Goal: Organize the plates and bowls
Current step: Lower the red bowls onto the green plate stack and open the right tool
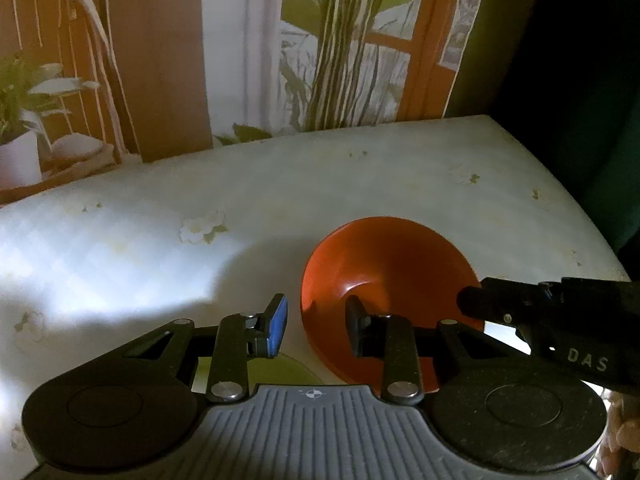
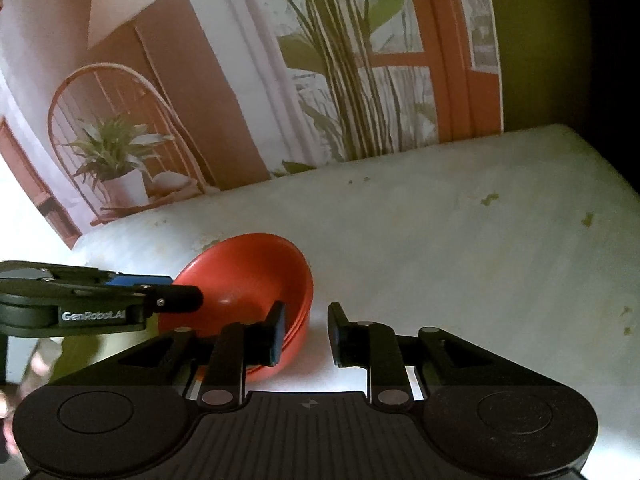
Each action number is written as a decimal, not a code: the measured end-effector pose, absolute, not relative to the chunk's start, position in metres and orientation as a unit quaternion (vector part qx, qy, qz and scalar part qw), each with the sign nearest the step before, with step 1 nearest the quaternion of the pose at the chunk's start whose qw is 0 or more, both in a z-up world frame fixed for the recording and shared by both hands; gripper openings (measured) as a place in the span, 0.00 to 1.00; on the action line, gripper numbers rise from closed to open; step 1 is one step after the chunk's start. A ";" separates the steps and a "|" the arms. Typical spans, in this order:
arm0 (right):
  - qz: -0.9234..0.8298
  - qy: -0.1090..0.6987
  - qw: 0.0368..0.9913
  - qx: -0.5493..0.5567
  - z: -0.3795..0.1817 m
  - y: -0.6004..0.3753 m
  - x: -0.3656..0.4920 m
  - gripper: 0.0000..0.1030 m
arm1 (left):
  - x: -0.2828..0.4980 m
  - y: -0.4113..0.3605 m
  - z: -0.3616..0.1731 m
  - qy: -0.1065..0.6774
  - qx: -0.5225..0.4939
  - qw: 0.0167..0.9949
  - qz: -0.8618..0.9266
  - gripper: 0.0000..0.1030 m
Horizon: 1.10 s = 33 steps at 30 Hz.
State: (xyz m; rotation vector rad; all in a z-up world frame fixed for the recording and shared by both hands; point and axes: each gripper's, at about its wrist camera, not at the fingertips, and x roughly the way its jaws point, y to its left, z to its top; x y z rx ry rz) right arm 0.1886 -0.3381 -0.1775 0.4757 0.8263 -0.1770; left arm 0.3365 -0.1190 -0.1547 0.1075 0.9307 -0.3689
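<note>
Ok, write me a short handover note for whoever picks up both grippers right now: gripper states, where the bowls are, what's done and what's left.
Left gripper: open, jaws straddling the near-left rim of the red bowls, pads not pressing.
Right gripper: open, its left finger at the right rim of the same bowls, nothing held.
Bowls: red ones nested in one stack, upright on the white floral table.
A green plate edge shows under the left gripper.
Done: bowls appear stacked and released.
Left: probably the green plate; no other dishes are in view.

Both wrist views angled down, close over table [image 1: 360, 184]; shared: orange bowls [image 2: 248, 276] (opposite sides).
</note>
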 end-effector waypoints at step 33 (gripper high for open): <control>-0.082 0.361 0.889 0.268 -0.148 -0.319 0.176 0.20 | 0.302 -0.104 -0.111 0.402 0.039 0.891 -0.208 0.29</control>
